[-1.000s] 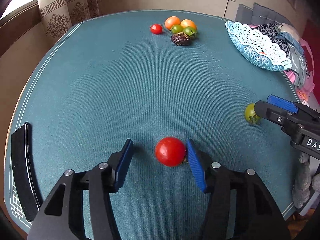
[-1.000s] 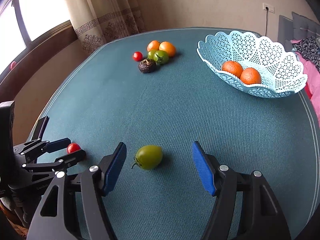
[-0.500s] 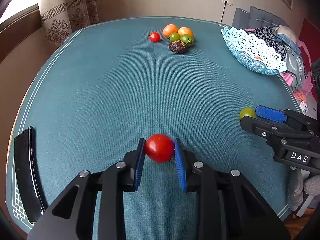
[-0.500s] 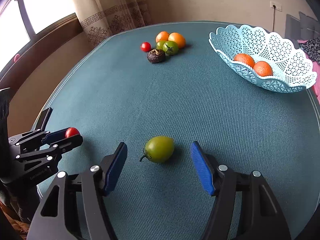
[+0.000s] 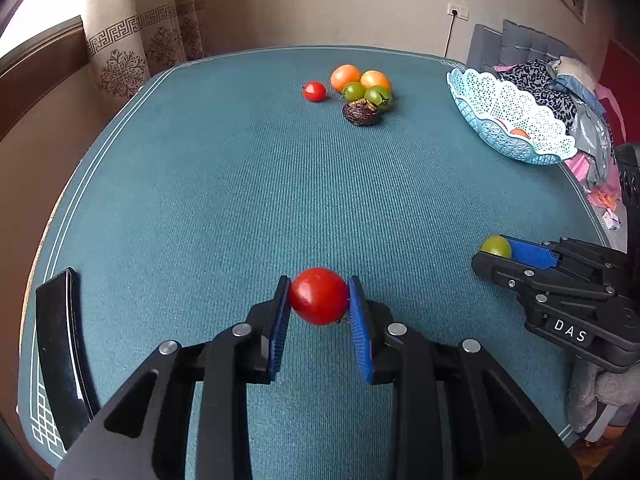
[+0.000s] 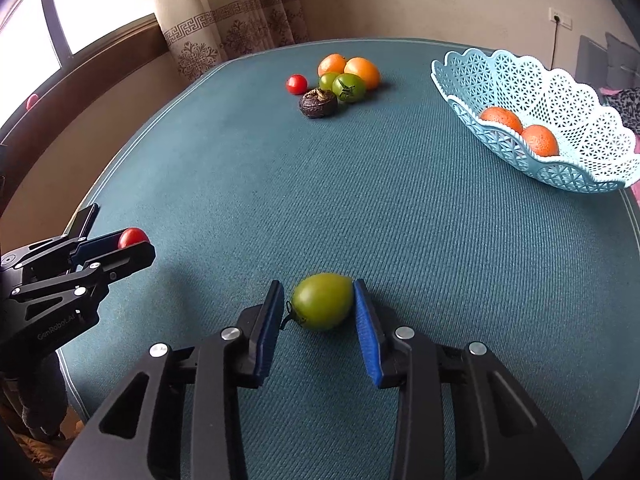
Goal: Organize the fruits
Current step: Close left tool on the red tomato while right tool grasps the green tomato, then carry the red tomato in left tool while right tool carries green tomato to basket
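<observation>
1. A wide stretch of bare teal table point(image 5: 260, 200) lies ahead of both grippers, running clear to the far fruit cluster; the table's pale-lined edge curves close behind and to the outer side of each tool.
2. A black flat object point(image 5: 60, 344) lies at the near-left table edge, to the left of the left gripper's fingers.
3. The left gripper point(image 5: 319, 308) is clamped on a red tomato point(image 5: 319, 295), both blue pads pressed against its sides at the fingertips; the tomato sits at table level.
4. The right gripper point(image 6: 319, 310) has just been closing around a green tomato point(image 6: 322, 300). The right-hand pad touches the fruit; the left-hand pad meets the stem end, though whether it presses the skin cannot be told.
5. The two grippers sit side by side near the table's front, well apart from each other, each visible at the margin of the other's view.
6. Far ahead of the fingers, a loose group rests on the cloth: a small red tomato point(image 6: 296, 83), two orange fruits point(image 6: 362, 72), two green tomatoes point(image 6: 351, 87) and a dark wrinkled fruit point(image 6: 318, 103), the last five touching or just beside one another.
7. Ahead and to the right of the right fingers, a pale blue lattice basket point(image 6: 520, 76) stands near the table's right edge, holding two oranges point(image 6: 540, 140) side by side.
</observation>
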A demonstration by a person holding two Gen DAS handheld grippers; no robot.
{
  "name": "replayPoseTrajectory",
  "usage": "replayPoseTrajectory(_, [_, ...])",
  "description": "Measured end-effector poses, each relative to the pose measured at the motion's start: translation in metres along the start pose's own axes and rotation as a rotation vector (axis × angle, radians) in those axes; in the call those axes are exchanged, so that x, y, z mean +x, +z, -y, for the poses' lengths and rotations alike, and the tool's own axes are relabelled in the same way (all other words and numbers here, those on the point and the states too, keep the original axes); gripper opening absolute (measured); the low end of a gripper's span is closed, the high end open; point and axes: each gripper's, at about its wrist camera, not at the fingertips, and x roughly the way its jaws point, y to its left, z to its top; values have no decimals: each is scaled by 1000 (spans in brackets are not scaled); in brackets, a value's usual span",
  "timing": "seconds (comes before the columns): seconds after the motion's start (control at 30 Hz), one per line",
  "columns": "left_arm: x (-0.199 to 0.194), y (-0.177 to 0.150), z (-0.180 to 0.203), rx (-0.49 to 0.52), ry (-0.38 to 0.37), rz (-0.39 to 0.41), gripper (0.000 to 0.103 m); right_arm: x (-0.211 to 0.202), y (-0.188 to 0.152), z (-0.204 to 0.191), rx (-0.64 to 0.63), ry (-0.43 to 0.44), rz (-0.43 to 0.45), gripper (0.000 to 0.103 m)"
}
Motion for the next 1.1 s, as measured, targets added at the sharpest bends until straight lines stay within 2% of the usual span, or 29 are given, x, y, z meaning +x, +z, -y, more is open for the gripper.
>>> replayPoseTrajectory(0.07, [-1,1,1,1,1,6,29,-3,1,1,3,4,9,30])
replayPoseTrajectory(0.57, [-6,16,9,9,-2,44,29,-24,6,8,31,15,69,29])
replayPoseTrajectory(0.83, [-6,17,9,8,0,46,29,-20,1,8,42,50,29,30])
replayPoseTrajectory(1.1, [-5,16,7,3,0,43,29,-3,-5,2,16,27,-18,30])
